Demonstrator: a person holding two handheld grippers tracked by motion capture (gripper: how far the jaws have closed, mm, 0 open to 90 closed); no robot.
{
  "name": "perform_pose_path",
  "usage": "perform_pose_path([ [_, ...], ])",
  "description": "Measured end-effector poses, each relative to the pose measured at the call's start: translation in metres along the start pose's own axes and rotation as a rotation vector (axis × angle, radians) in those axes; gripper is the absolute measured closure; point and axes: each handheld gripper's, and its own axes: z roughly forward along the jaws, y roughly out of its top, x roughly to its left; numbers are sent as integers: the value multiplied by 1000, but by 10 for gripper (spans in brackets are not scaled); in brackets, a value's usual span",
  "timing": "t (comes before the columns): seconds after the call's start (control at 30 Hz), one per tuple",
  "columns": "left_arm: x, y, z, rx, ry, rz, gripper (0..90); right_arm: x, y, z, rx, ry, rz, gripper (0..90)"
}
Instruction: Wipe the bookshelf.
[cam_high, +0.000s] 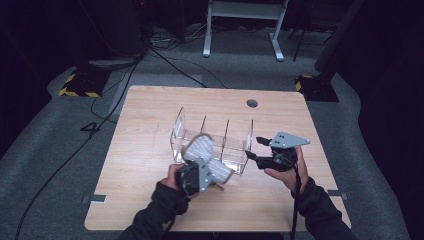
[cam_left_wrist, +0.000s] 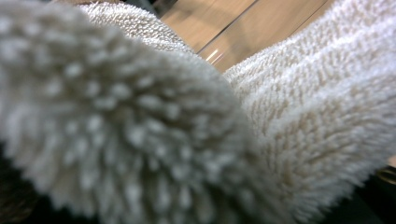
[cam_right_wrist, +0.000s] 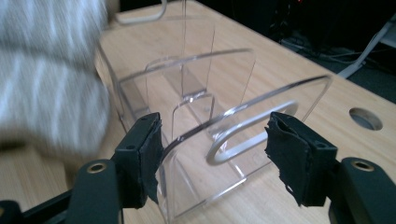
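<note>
Gripping towel (cam_high: 207, 159) in your left gripper (cam_high: 192, 177) | soft, light, floppy: pinch folded edge | right gripper (cam_right_wrist: 212, 161) spread around rack (cam_high: 212, 140) wall, stiff, slippery.

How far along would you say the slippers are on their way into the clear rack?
Nothing is stowed: the clear rack's slots hold nothing. In hand: the left claw grips the fluffy slippers at the rack's front. The right claw stands open around the end wall. Left: seating them.

High view overhead, facing forward-down; tongs views close; all share rack (cam_high: 212, 142).
</note>
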Motion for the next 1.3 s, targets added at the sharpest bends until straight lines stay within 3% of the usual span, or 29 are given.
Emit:
perform_pose_path([
  [0.03, 14, -12, -7, 15, 31, -33, 705, 1, -3, 2, -5, 26, 4, 350],
  [0.07, 14, -12, -7, 15, 31, -33, 704, 1, -3, 2, -5, 26, 4, 350],
  [0.1, 22, -19, -10, 23, 43, -60, 704, 2, -4, 4, 14, 35, -3, 343],
  [0.17, 41, -38, -13, 31, 60, -149, 704, 2, -6, 8, 20, 81, -11, 330],
  [0.27, 49, -46, -11, 57, 78, -155, 704, 2, -6, 11, 22, 98, -21, 284],
  [0.3, 53, -51, -9, 53, 75, -175, 704, 2, -6, 12, 22, 102, -28, 269],
  [0.37, 59, -55, -7, 40, 49, -223, 704, -1, -7, 13, 27, 126, -29, 278],
  [0.47, 61, -54, -3, 30, 26, -234, 704, -5, -11, 18, 38, 159, -19, 281],
  [0.6, 58, -50, 3, 33, 15, -212, 698, -5, -15, 28, 61, 202, -44, 270],
  [0.7, 58, -47, 6, 25, -10, -206, 698, -2, -16, 30, 50, 195, -81, 257],
  [0.83, 57, -43, 14, 12, -58, -186, 698, -2, -15, 27, 32, 223, -115, 341],
  [0.9, 54, -41, 16, 1, -79, -186, 701, 5, -15, 23, 52, 253, -144, 355],
  [1.07, 35, -27, 16, -35, -134, -148, 705, 15, -17, 19, 48, 266, -165, 348],
  [1.1, 27, -20, 16, -67, -194, -194, 704, 19, -16, 19, 57, 271, -183, 343],
  [1.2, 18, -12, 17, -82, -225, -203, 704, 24, -15, 18, 67, 286, -208, 344],
  [1.23, 7, -5, 17, -96, -249, -195, 705, 27, -16, 17, 59, 297, -218, 343],
  [1.3, 2, -1, 16, -97, -255, -180, 705, 28, -16, 17, 53, 301, -215, 342],
])
